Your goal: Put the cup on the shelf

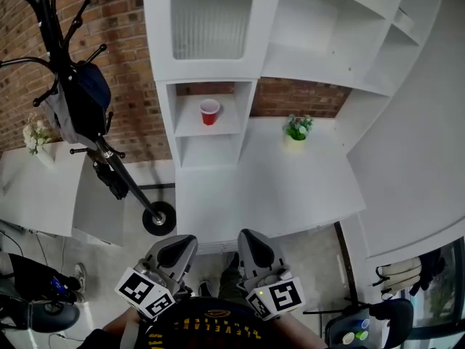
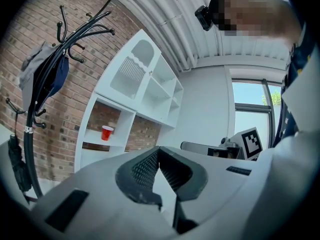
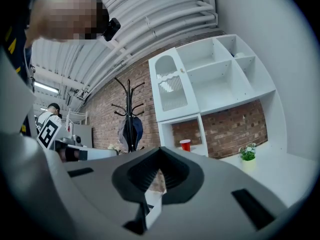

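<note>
A red cup [image 1: 209, 111] stands upright in the open cubby of the white shelf unit [image 1: 211, 64]; it also shows as the small red cup [image 2: 107, 132] in the left gripper view and the red cup [image 3: 185, 144] in the right gripper view. Both grippers are held low, close to the person's body, well short of the white desk. My left gripper [image 1: 176, 251] is shut and holds nothing. My right gripper [image 1: 254, 246] is shut too, with its jaw tips together and nothing between them.
A small potted plant [image 1: 297, 127] sits on the white desk [image 1: 276, 187] right of the cubby. A black coat rack [image 1: 80, 93] with a hanging bag stands at the left, its round base [image 1: 159, 218] near the desk corner. A chair [image 1: 363, 326] is at the lower right.
</note>
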The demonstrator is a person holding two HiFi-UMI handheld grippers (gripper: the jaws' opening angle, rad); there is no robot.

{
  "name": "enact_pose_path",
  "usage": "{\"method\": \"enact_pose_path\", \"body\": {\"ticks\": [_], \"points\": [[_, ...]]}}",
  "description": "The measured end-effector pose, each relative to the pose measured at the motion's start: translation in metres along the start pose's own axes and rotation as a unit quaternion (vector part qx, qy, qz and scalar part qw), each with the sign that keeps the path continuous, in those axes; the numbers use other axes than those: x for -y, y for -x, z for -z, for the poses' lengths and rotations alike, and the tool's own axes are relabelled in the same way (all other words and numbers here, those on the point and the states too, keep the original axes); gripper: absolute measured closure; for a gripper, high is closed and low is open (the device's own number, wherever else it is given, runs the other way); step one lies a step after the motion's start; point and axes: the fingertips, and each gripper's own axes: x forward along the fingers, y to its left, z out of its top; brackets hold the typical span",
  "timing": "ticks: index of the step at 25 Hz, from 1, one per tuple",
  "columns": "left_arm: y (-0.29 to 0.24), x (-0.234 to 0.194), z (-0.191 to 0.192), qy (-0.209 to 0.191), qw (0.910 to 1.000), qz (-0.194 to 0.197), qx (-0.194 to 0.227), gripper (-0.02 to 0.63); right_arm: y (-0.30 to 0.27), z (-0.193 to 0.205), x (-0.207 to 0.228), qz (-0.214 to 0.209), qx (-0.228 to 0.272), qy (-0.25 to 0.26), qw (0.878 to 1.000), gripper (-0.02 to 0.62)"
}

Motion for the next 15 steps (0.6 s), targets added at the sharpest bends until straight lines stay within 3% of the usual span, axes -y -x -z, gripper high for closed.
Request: {"method": "enact_pose_path", "body": {"ticks": [15], "points": [[-0.022,-0.016,-0.003,-0.001,1.0,-0.005,-0.002,0.603,-0.015,0.006,0.015,-0.003,-0.015,-0.002,1.0,0.603]]}}
